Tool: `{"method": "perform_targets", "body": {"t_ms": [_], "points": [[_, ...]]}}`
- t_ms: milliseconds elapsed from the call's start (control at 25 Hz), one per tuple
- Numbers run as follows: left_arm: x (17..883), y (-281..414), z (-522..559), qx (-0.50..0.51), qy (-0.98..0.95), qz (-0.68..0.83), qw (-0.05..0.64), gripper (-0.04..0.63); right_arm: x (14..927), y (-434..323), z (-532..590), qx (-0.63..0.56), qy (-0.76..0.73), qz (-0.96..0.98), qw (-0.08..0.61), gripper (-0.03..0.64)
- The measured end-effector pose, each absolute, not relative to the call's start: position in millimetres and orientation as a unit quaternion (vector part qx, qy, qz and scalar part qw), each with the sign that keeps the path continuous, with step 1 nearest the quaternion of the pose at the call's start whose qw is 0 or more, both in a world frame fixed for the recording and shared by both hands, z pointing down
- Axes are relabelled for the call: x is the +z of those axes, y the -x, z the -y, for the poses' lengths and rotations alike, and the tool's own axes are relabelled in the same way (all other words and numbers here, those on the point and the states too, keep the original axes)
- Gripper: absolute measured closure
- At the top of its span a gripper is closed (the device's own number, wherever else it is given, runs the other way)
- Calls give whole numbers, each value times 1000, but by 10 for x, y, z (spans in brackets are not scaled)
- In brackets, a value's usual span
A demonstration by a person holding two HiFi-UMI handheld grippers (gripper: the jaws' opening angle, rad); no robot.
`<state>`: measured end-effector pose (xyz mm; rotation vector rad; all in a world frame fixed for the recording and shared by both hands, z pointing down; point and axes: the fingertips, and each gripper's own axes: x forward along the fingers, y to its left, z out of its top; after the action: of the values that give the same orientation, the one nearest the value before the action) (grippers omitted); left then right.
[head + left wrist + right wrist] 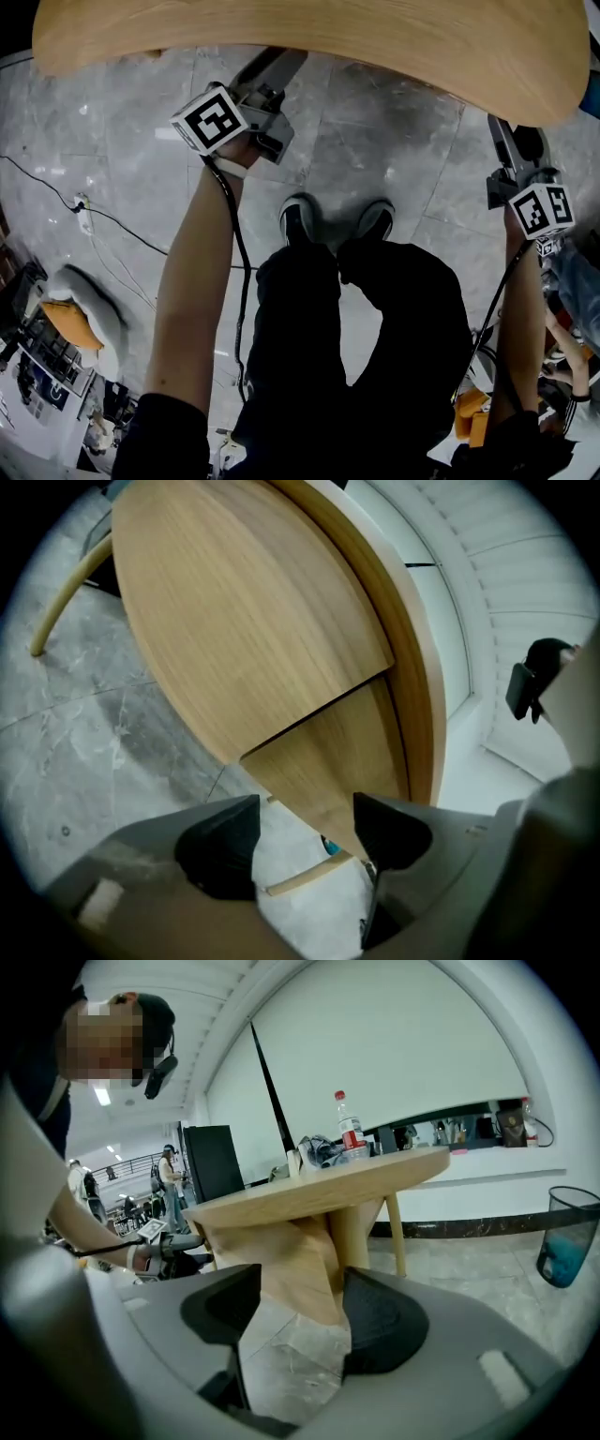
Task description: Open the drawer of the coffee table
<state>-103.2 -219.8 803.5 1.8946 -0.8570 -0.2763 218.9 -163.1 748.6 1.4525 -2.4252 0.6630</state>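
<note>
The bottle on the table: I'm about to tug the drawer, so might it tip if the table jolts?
Probably tippy: the bottle stands tall and narrow, upright on the tabletop. It looks like clear plastic, so likely light; how full it is I cannot tell.

In the head view the way forward is barred by the table top; bare floor is left under its edge, between the two arms. Before the left gripper, jaws apart, a wood panel is met, with a curved leg crossing below it. Before the right gripper, jaws also apart, the table base stands. Right of a straight leg, room is free up to a bin.
</note>
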Motion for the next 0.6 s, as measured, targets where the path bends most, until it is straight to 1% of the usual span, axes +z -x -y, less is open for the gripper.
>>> {"method": "perform_targets", "body": {"t_ms": [120,200,360,440,600], "points": [[8091,1040,2273,-106,-792,349,490,252,7485,-2179,1660,210,-496,833,128,338],[8137,1012,2293,-107,-791,344,495,231,7473,-2166,1665,200,-494,836,132,321],[8069,975,2370,-121,-797,317,499,176,7432,-2083,1709,186,-490,840,138,305],[8000,957,2387,-122,-812,294,490,176,7439,-2094,1747,185,-493,839,135,322],[8006,925,2355,-105,-836,266,468,175,7484,-2114,1809,189,-484,845,126,333]]}}
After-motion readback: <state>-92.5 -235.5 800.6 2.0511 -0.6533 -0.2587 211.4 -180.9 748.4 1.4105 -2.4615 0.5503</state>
